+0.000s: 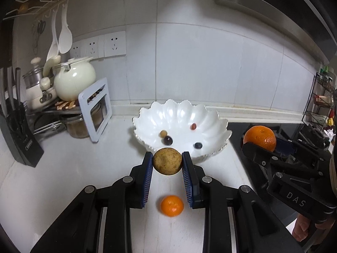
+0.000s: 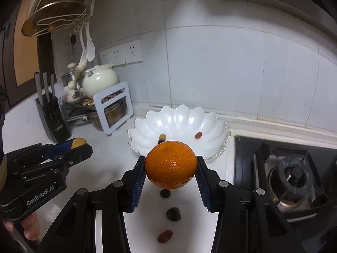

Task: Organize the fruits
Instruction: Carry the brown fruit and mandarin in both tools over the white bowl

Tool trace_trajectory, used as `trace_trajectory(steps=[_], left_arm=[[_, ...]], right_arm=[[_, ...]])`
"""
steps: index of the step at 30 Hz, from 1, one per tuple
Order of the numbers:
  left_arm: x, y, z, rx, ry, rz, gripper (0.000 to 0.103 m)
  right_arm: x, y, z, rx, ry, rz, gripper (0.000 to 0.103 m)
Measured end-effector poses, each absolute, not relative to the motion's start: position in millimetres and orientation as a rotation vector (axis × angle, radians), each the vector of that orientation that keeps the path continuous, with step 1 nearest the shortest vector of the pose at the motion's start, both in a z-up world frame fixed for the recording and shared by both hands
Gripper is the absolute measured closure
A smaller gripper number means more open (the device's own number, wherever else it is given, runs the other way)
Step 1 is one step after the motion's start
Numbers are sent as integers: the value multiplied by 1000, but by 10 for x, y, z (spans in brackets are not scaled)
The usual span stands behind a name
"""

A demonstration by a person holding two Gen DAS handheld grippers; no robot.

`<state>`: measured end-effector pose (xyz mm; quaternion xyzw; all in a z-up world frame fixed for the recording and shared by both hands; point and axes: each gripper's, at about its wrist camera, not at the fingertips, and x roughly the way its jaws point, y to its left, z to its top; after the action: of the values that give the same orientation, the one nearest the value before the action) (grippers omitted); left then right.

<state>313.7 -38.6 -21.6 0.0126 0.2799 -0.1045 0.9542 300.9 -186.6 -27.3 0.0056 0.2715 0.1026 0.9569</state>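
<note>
Left wrist view: left gripper (image 1: pixel 167 162) is clamped on a brown fruit (image 1: pixel 167 161), blue pads pressing both sides, held up off the counter (image 1: pixel 69 168) just in front of the bowl (image 1: pixel 219 124).
Right wrist view: right gripper (image 2: pixel 171 165) is clamped on an orange (image 2: pixel 171 164), pads tight on either side, also lifted clear of the counter and hanging near the bowl's front rim.
Bowl: white, scalloped edge, sits on the counter against the tiled wall, beside the stove (image 2: pixel 288 168). Inside it are a few small round fruits: a tan one (image 1: pixel 162 133) touching a dark one (image 1: pixel 167 140), a reddish one (image 1: pixel 193 126) and a bluish-dark one (image 1: pixel 198 145).
Counter leftovers: a small orange (image 1: pixel 172 205) lies under the left gripper; under the right gripper there are two dark grapes (image 2: pixel 173 213) and a red grape (image 2: pixel 165 236), a bit blurry.
Hands: a bit of the person's hand (image 1: pixel 303 227) shows on the right gripper's handle, fingers (image 2: pixel 31 227) on the left one's.
Side by side: each gripper shows up in the other's view, roughly level with each other, well apart.
Background: kettle (image 1: pixel 73 80), knife block (image 1: pixel 19 135), pot rack, wall sockets, all off to the left.
</note>
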Motion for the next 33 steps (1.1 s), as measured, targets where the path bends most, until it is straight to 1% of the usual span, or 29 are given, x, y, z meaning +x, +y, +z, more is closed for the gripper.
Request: trace_trajectory(steps=[13, 19, 33], left_arm=[[3580, -533, 57, 13, 549, -245, 75], [3911, -632, 86, 35, 582, -253, 75], [4700, -825, -53, 84, 689, -216, 75]], right_arm=[[3444, -2051, -15, 48, 556, 186, 56], [3732, -2106, 20, 56, 580, 182, 56], [4526, -2180, -184, 43, 724, 156, 56]])
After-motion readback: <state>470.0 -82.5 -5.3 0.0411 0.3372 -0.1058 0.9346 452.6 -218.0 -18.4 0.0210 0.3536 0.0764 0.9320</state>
